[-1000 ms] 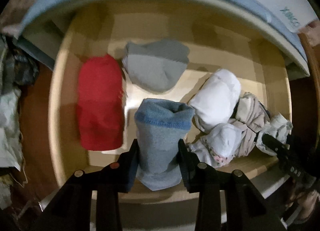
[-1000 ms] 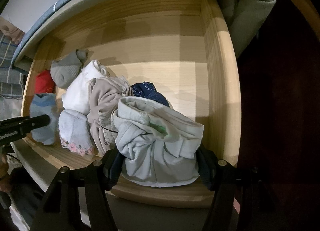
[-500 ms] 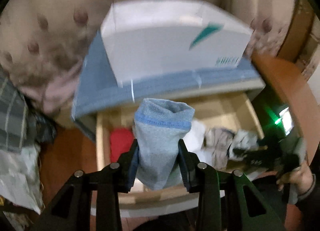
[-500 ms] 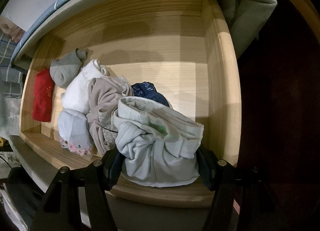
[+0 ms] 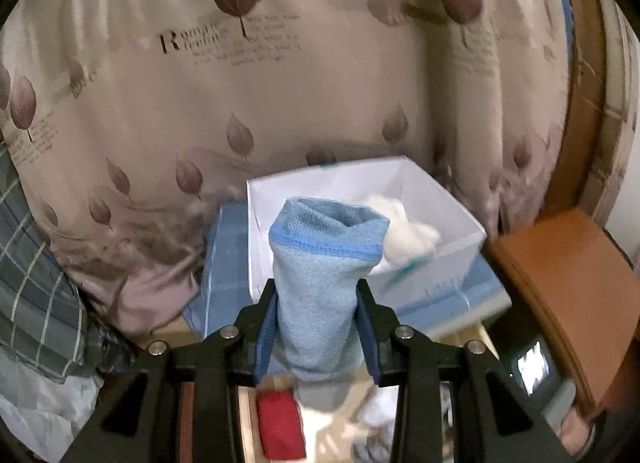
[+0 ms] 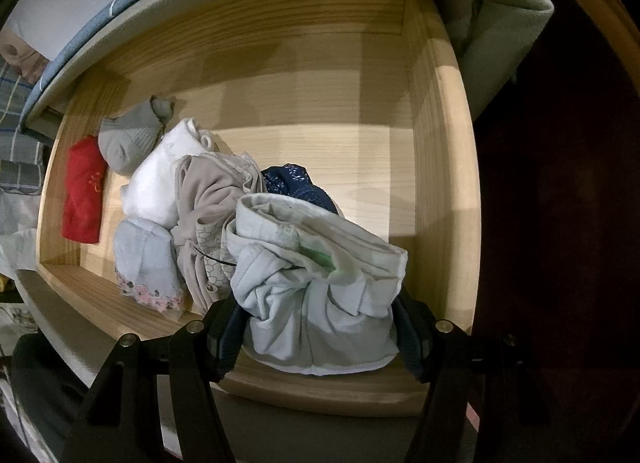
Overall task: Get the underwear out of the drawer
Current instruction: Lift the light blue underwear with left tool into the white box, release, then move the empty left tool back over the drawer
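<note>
Two grippers each hold one piece of clothing, so the job looks partly done. The big wooden drawer (image 6: pixel 436 167) has smooth, pale boards and straight walls. Soft rolled things lie toward its left side and front edge: a red roll (image 6: pixel 82 195) near the left wall, a grey sock roll (image 6: pixel 128 139), a white bundle (image 6: pixel 156 187), a beige crumpled piece (image 6: pixel 208 203) and a small dark blue one (image 6: pixel 296 183).

The white box (image 5: pixel 436 199) stands past the drawer on a blue cloth, with something white and fluffy inside.

The right gripper (image 6: pixel 320 335) is by the drawer's front edge. Its jaws are closed on the pale grey underwear (image 6: pixel 316 295), which is wrinkly and floppy and sits low in the drawer. I think it needs to lift straight up next.

The left gripper (image 5: pixel 318 327) is up above the drawer. Its jaws squeeze the blue roll (image 5: pixel 320 283), a knit tube with a brighter blue band. I think it goes over the box next, then the jaws open.
</note>
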Available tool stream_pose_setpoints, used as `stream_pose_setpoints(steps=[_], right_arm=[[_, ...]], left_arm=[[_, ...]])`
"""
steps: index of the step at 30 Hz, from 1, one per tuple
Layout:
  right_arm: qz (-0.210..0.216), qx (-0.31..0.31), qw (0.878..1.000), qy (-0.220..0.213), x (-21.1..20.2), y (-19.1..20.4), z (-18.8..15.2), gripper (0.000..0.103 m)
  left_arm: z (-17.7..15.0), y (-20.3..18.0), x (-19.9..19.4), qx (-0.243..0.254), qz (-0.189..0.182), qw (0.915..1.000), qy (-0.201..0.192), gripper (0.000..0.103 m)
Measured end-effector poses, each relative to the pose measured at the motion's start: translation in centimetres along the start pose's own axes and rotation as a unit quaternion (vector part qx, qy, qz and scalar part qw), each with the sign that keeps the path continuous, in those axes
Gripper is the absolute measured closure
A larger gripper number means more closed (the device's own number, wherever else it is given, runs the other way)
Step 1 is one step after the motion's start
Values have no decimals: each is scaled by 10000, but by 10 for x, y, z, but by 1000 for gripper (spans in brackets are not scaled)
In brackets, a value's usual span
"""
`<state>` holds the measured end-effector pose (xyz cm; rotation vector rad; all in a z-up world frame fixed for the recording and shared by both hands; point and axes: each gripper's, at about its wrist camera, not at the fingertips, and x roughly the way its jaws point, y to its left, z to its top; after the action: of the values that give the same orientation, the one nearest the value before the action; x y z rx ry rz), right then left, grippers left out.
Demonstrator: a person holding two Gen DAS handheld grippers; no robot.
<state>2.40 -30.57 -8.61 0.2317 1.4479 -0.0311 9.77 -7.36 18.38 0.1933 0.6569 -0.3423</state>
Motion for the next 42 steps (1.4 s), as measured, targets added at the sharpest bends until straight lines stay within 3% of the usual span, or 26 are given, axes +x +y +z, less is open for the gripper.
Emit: stream_pose_setpoints(steps=[8, 15, 25, 32, 42], right_arm=[[-47, -33, 10000, 24, 1, 0, 1, 42], [22, 7, 10000, 28, 1, -1, 2, 42], [139, 54, 9999, 47, 1, -6, 2, 42], [136, 41, 9999, 54, 1, -5, 3, 42], [97, -1, 9999, 71, 1, -5, 4, 42]], left_arm=[[47, 7, 52, -213, 164, 9995, 146, 66], [52, 8, 116, -254, 279, 9962, 787, 66], [40, 7, 165, -264, 300, 9878, 1508, 63], [31, 10, 179, -439, 174, 9821, 1826, 57], [38, 20, 147, -631, 184, 9872, 1454, 51]])
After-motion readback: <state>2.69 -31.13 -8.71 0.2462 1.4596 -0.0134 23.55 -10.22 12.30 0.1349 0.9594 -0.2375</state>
